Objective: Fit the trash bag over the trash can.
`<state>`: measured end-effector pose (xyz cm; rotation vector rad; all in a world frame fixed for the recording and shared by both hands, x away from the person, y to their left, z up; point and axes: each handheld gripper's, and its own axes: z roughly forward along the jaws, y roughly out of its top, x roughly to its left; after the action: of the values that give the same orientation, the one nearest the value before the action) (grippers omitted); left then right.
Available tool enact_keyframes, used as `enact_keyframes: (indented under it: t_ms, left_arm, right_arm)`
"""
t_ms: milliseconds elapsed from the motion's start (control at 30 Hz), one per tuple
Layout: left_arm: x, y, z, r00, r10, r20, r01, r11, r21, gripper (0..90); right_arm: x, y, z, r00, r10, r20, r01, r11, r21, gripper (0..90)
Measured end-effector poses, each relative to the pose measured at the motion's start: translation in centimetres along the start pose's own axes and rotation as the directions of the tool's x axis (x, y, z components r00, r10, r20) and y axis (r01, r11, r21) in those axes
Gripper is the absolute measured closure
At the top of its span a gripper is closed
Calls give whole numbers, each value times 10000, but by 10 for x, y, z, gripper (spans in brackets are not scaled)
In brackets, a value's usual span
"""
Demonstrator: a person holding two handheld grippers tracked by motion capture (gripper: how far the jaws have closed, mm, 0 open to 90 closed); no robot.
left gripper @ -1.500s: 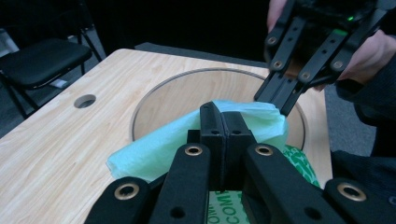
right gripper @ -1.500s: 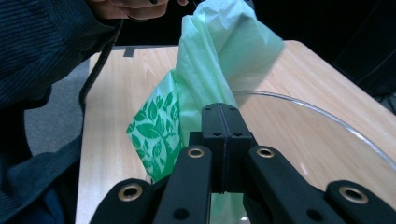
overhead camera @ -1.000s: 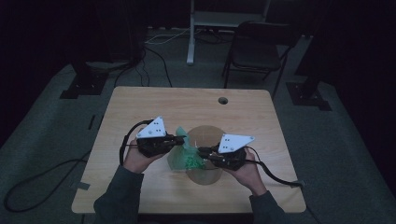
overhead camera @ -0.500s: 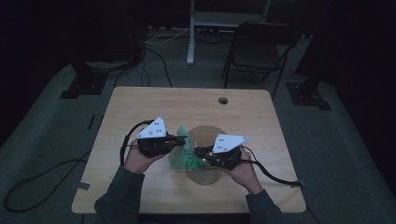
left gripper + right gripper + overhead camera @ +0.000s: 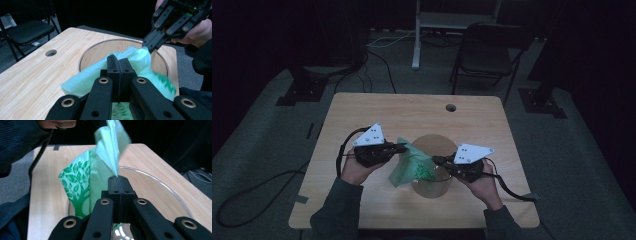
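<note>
Left gripper (image 5: 119,62): jaws fully together, clamped on a fold of the green bag (image 5: 105,75); the film spreads out ahead of and to both sides of the tips. In the high view this gripper (image 5: 399,147) sits at the bag's (image 5: 409,167) left edge.

Right gripper (image 5: 119,180): jaws have just been closing and now stand pressed together, pinching the bag (image 5: 100,170) at an edge; the film rises from the tips up and away, its leaf-print panel hanging to their left. In the high view this gripper (image 5: 438,161) holds the bag's right side.

The bag is stretched between the two grippers, above and partly inside the clear round container (image 5: 432,165). The container stands on the wooden table (image 5: 362,110), directly below the right gripper's tips and just ahead of the left gripper's.
</note>
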<state>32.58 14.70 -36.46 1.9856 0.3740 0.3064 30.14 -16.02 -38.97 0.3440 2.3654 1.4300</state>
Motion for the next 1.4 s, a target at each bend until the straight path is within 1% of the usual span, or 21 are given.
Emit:
enact_keyframes:
  t_ms: [333,500,633,867,1000,1067,1167,1233,1333,1367,1400]
  left_arm:
    - [3,-2,-4,9998,-141,-141,141,9999,-16,898]
    - [6,-4,-7,9993,-295,-229,292,9995,-140,898]
    - [9,-8,-10,9984,-435,-366,430,9990,-144,898]
    - [18,-18,-13,9948,-838,-571,834,9965,-87,898]
    - [21,-23,-14,9926,-1026,-653,1023,9947,-77,898]
    - [22,-25,-14,9913,-1095,-730,1094,9940,-42,898]
    - [25,-29,-16,9885,-1284,-794,1283,9917,-67,898]
    - [25,-30,-17,9872,-1420,-720,1415,9899,-118,898]
    - [22,-29,-15,9892,-1311,-661,1308,9914,-90,898]
    - [21,-28,-14,9897,-1274,-649,1270,9919,-103,898]
    - [20,-27,-13,9903,-1240,-621,1234,9923,-126,898]
  right_arm:
    - [-13,-7,-25,9968,341,726,-316,9989,-348,900]
    - [-18,-9,-37,9933,490,1051,-439,9978,-501,900]
    - [-22,-13,-45,9894,623,1313,-551,9968,-581,900]
    - [-32,-24,-60,9783,1022,1805,-919,9937,-646,900]
    - [-38,-30,-66,9711,1309,1994,-1217,9909,-578,900]
    - [-40,-33,-68,9684,1378,2078,-1290,9901,-556,900]
    - [-44,-39,-73,9609,1563,2288,-1472,9875,-563,900]
    - [-46,-43,-77,9561,1756,2346,-1660,9843,-604,900]
    - [-46,-45,-78,9567,1819,2273,-1746,9833,-520,898]
    - [-45,-44,-77,9588,1757,2231,-1688,9844,-499,883]
    - [-44,-42,-75,9609,1737,2155,-1670,9847,-489,849]
